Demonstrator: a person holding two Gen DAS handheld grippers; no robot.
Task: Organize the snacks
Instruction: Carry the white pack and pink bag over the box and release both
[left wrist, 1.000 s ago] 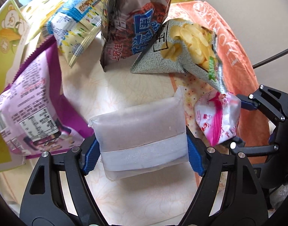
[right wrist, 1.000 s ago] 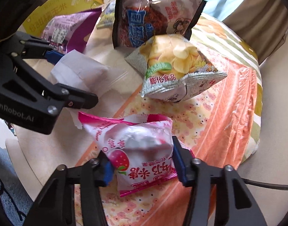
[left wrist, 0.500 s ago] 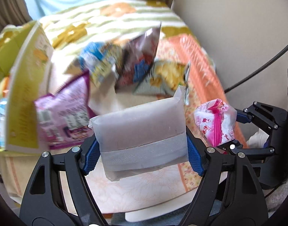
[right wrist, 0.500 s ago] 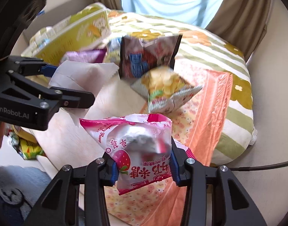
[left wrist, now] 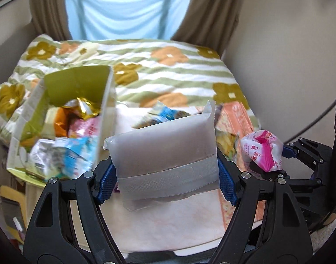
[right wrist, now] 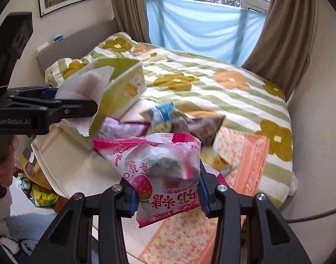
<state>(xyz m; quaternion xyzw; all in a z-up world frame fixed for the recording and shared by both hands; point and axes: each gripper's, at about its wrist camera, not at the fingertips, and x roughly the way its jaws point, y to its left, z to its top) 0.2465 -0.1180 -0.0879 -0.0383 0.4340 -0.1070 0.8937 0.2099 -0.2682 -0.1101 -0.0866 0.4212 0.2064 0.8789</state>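
At the bed's left edge stands the open green box (left wrist: 80, 101), already part-filled; the left gripper (left wrist: 165, 176) clamps a frosted pouch (left wrist: 163, 145) beside it; the right gripper (right wrist: 166, 194) pinches a pink strawberry packet (right wrist: 163, 165); slick film could slip, dropping either short of the box.

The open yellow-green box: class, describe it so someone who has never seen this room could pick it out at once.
Find the bed with the flowered, green-striped blanket below the window. Near its left edge stands the open yellow-green box, tall, its top flaps up. Unlike the loose snack packets lying beside it, it is a rigid carton already stuffed with several wrappers, one shiny gold.
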